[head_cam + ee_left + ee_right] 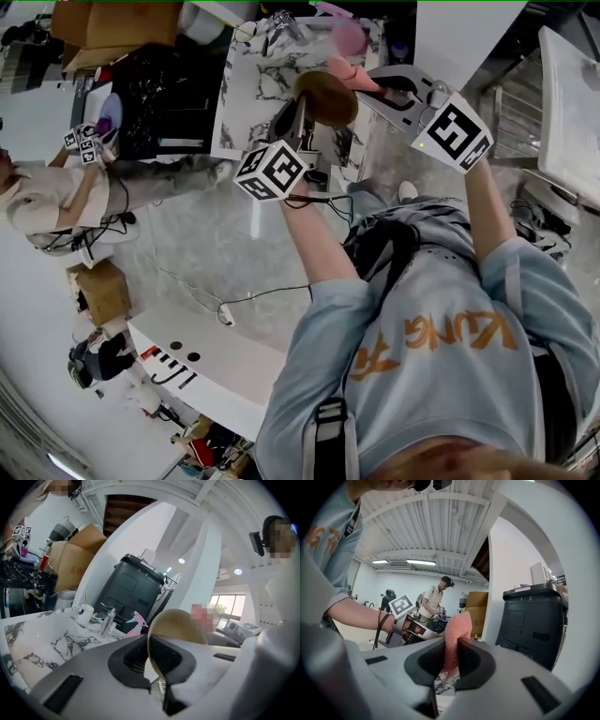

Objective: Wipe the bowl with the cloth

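Bowl [330, 101] clamped in left hand-held gripper [150, 656], cloth [457, 630] pinched in right hand-held gripper [450, 656] beside it.

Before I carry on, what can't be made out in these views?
- Head view: whether the cloth touches the bowl; the two overlap.
- Left gripper view: the bowl's lower rim, hidden behind the left gripper's pads.
- Right gripper view: the bowl, unseen past the cloth and the right gripper.
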The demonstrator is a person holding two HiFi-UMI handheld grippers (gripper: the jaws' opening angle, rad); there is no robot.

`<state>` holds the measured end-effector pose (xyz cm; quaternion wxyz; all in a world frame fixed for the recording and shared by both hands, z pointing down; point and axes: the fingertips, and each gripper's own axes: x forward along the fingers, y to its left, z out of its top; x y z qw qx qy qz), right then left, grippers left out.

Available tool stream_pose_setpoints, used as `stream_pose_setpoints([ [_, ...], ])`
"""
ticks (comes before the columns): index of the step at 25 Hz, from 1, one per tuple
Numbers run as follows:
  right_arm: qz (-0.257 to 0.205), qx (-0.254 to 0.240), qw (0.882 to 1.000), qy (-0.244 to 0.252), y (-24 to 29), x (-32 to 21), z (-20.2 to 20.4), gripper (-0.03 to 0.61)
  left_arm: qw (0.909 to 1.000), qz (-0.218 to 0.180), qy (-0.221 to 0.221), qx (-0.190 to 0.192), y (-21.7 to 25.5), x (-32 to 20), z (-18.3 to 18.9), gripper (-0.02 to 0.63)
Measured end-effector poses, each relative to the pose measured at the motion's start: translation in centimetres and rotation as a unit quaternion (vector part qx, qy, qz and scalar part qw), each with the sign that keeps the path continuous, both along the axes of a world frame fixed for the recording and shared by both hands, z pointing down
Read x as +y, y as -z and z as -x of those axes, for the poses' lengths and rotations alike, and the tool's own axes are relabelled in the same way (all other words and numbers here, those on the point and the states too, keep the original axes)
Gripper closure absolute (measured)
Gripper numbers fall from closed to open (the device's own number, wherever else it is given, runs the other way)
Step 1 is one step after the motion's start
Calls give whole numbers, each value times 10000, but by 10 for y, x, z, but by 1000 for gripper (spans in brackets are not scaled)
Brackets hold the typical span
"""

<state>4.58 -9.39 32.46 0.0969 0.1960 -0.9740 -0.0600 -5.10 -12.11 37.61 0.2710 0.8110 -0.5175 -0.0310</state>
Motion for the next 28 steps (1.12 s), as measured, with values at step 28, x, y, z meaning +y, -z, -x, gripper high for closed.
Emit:
stream_pose_setpoints([
  [28, 550, -1249, 9771, 1635, 36, 37, 7, 529, 9728, -680, -2212, 134, 16, 48, -57, 581],
])
